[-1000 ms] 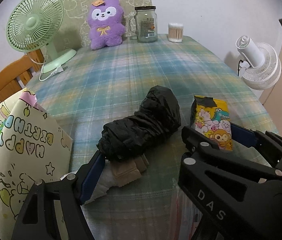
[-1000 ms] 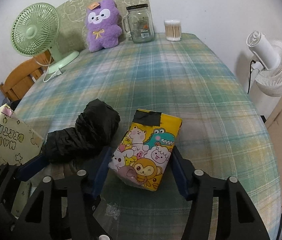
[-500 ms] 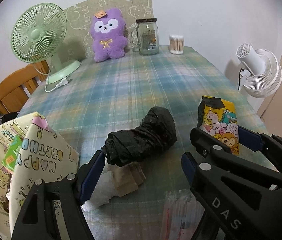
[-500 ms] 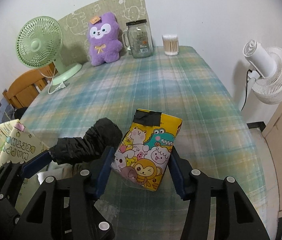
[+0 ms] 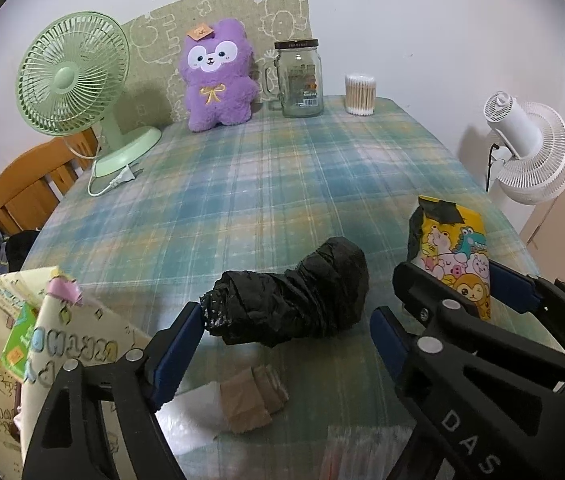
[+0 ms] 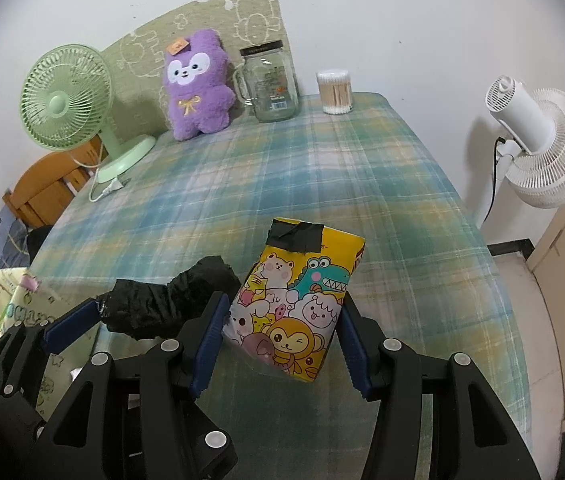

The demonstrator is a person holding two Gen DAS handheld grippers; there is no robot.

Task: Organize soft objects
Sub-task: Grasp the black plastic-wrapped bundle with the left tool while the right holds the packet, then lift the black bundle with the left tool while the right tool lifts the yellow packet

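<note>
A desk under a blue-green plaid cloth stands against a white wall, with a purple plush toy, a glass jar and a green fan far ahead of the jaws. The left gripper has its jaws spreading wider, a black crumpled bundle between them with its left end at the left pad. The right gripper pinches a yellow cartoon-animal pack, lifted off the cloth, both pads pressing its sides.

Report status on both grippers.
Left gripper opening, black bundle between jaws. Right gripper shut on cartoon pack. Nothing blocking.
</note>
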